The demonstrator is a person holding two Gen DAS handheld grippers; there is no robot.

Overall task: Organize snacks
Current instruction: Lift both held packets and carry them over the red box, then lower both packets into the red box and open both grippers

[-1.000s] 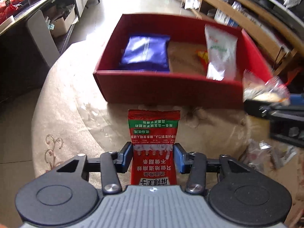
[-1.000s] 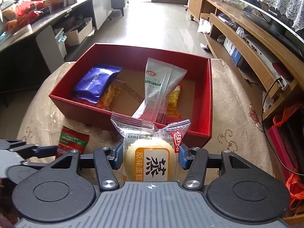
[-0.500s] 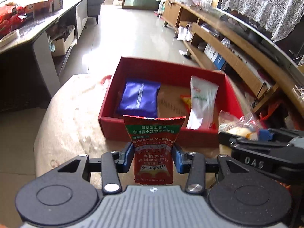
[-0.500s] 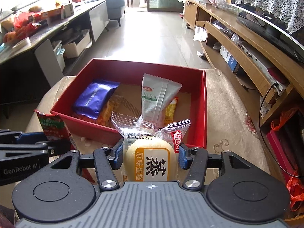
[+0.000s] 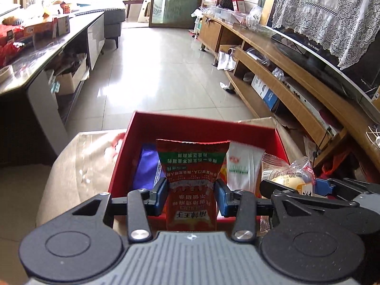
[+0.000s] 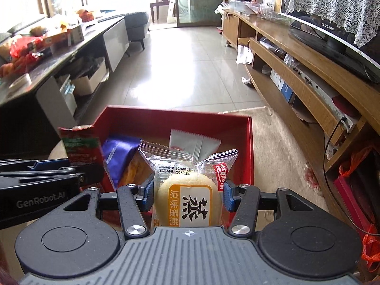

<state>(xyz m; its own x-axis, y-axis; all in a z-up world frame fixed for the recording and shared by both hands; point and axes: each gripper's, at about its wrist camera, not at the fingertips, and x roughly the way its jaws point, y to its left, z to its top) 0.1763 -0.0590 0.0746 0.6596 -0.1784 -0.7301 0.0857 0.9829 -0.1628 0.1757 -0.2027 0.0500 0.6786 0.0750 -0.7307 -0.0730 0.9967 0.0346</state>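
**Both grippers loaded beside the red box**

We list the red box (image 6: 249, 147) first, open-topped on the beige cloth (image 6: 280, 147), with bare cloth to its right. Inside lie a purple packet (image 6: 118, 152) and a white sachet (image 6: 192, 142). Our right gripper (image 6: 187, 193) is level at the near wall, clamped on a steamed cake packet (image 6: 190, 190) dated 20260104. Our left gripper (image 5: 191, 198), alongside, pinches an upright red sachet (image 5: 191, 166); in the right wrist view its body reads "GenRobot.AI".
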